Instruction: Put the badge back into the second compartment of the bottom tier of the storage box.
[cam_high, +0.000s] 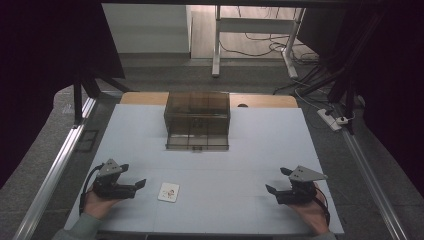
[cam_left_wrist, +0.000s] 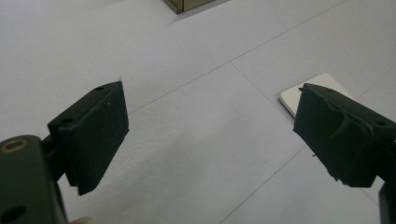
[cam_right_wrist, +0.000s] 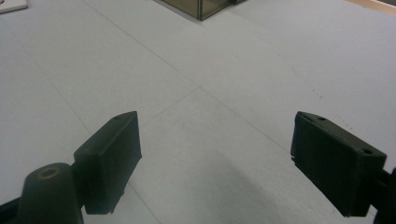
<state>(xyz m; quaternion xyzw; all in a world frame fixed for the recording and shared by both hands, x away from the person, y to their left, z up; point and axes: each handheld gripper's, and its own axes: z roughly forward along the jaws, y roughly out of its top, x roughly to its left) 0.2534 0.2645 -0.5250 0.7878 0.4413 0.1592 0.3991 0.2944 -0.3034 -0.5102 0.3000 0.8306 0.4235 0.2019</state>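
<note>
A small white card (cam_high: 169, 192) with a printed picture lies flat on the pale table, near the front and left of centre. My left gripper (cam_high: 133, 176) rests just to its left, held by a hand, jaws open and empty. In the left gripper view the card's corner (cam_left_wrist: 312, 87) peeks out behind the right jaw, and the gripper (cam_left_wrist: 210, 135) stands wide open over bare table. My right gripper (cam_high: 279, 181) sits at the front right, open and empty, its jaws pointing left; in its own view the gripper (cam_right_wrist: 215, 163) is spread over bare table, with the card (cam_right_wrist: 11, 4) at the top left corner.
A smoky transparent box (cam_high: 197, 120) with inner compartments stands at the back middle of the table (cam_high: 250, 150); its corner shows in the left gripper view (cam_left_wrist: 187, 4) and the right gripper view (cam_right_wrist: 201, 7). A power strip (cam_high: 330, 119) lies on the floor at the right.
</note>
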